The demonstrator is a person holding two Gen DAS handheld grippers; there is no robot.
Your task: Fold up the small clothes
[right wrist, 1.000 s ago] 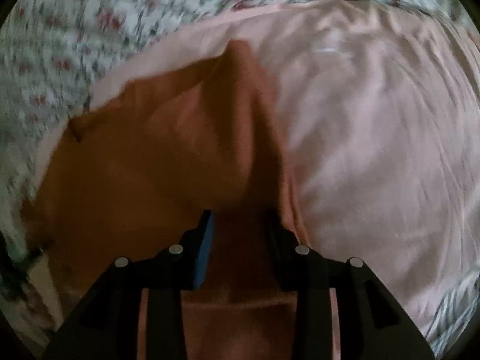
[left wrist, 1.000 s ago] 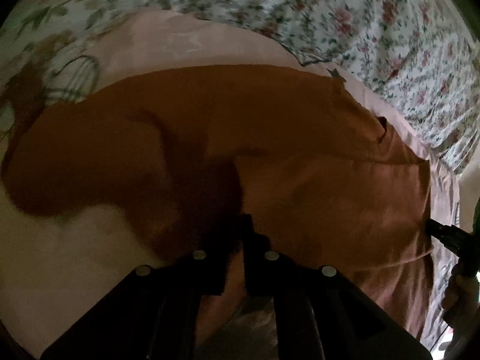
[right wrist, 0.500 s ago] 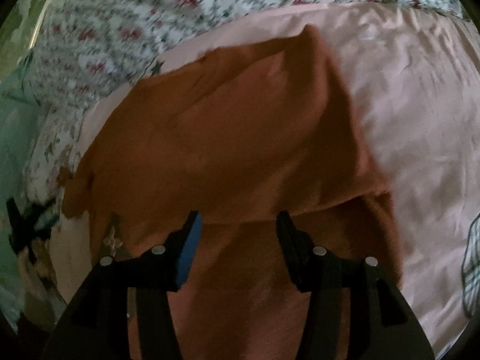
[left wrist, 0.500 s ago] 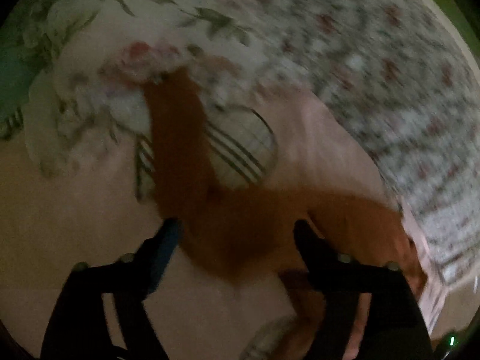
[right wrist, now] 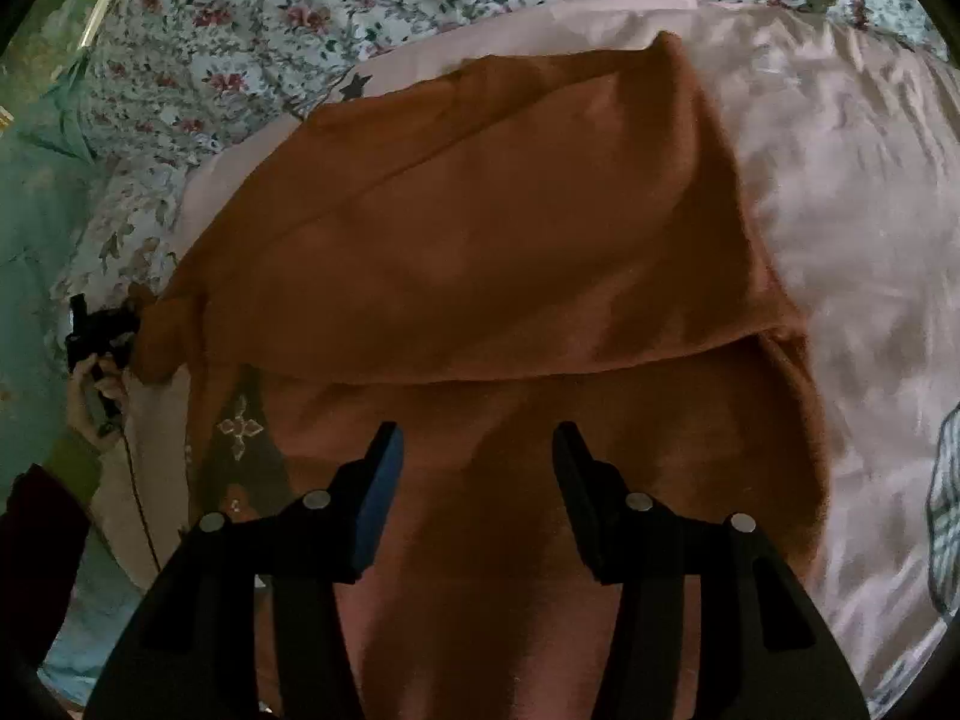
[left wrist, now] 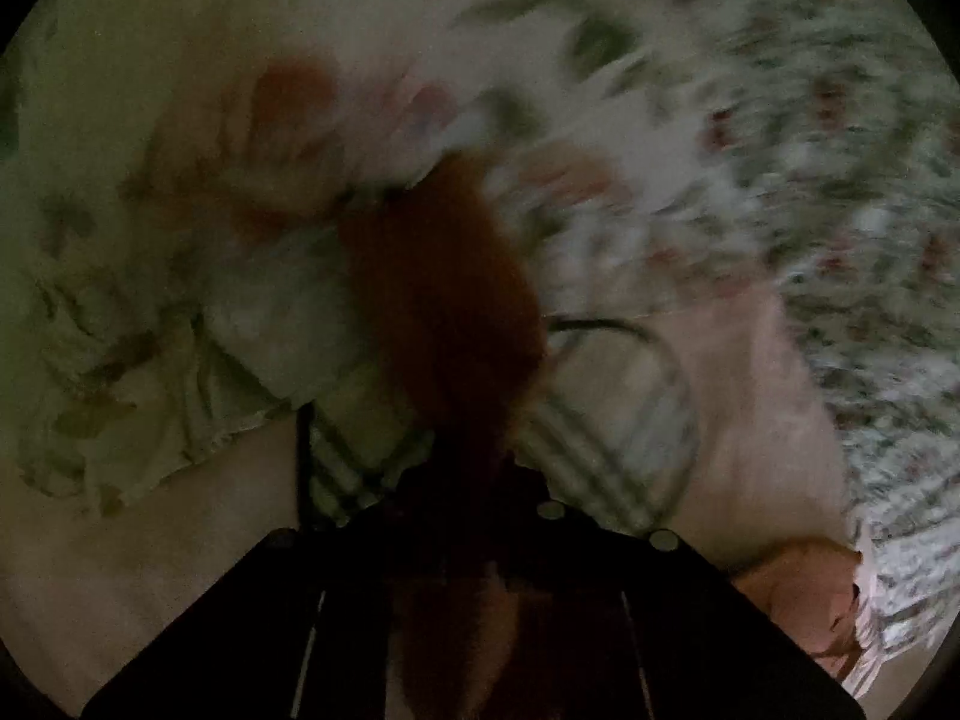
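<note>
A rust-orange garment lies folded over on a pink sheet. My right gripper is open and empty, its fingers just above the garment's near part. In the left wrist view, blurred and dark, my left gripper is shut on a narrow strip of the orange garment, which hangs from the jaws. The left gripper also shows in the right wrist view, pinching the garment's left corner.
A floral quilt lies beyond the pink sheet. A plaid garment lies under the left gripper, and it shows at the right edge of the right wrist view. A ruffled floral cloth lies at left.
My right gripper has opened and let go of the orange garment, which now lies folded. My left gripper let go, opened, swung left, then shut on the garment's corner.
</note>
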